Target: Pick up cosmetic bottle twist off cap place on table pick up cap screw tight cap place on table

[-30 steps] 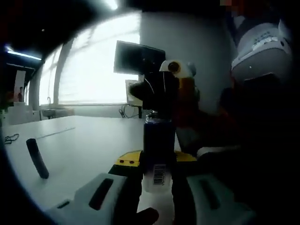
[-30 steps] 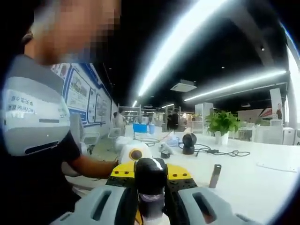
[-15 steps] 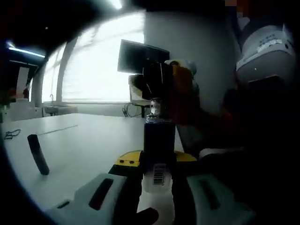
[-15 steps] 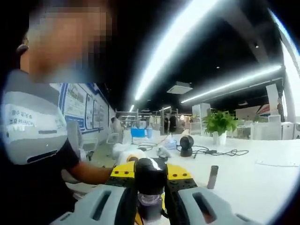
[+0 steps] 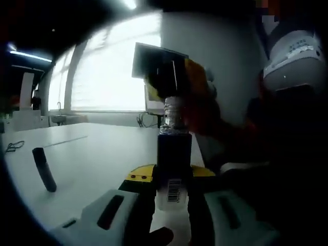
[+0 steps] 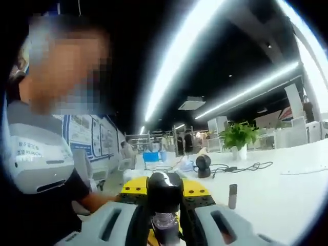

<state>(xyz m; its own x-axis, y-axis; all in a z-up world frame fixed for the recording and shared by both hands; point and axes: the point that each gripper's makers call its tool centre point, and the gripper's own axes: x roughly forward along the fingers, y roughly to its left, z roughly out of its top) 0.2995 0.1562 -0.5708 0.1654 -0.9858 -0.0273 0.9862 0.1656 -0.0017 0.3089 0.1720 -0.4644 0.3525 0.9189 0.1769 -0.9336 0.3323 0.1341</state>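
In the left gripper view my left gripper point(image 5: 172, 185) is shut on a dark cosmetic bottle point(image 5: 173, 154) with a barcode label, held upright. The bottle's clear threaded neck point(image 5: 171, 115) is bare. Just above it, my right gripper point(image 5: 179, 84) comes in from the right, shut on the black cap point(image 5: 163, 83), which sits a little above the neck. In the right gripper view the black cap point(image 6: 164, 187) sits between the jaws of my right gripper point(image 6: 164, 199), and the clear neck point(image 6: 165, 222) shows right under it.
A white table point(image 5: 92, 156) lies below, with a dark stick-like object point(image 5: 44, 170) standing on it at the left. A monitor point(image 5: 154, 56) stands behind. A person point(image 5: 292, 77) is close at the right. A small grey cylinder point(image 6: 232, 196), a black round device point(image 6: 204, 164), cables and a plant point(image 6: 237, 138) sit on the table.
The right gripper has risen with the cap. The cap has come off the bottle, so the threaded neck now shows. The left gripper keeps hold of the bottle.
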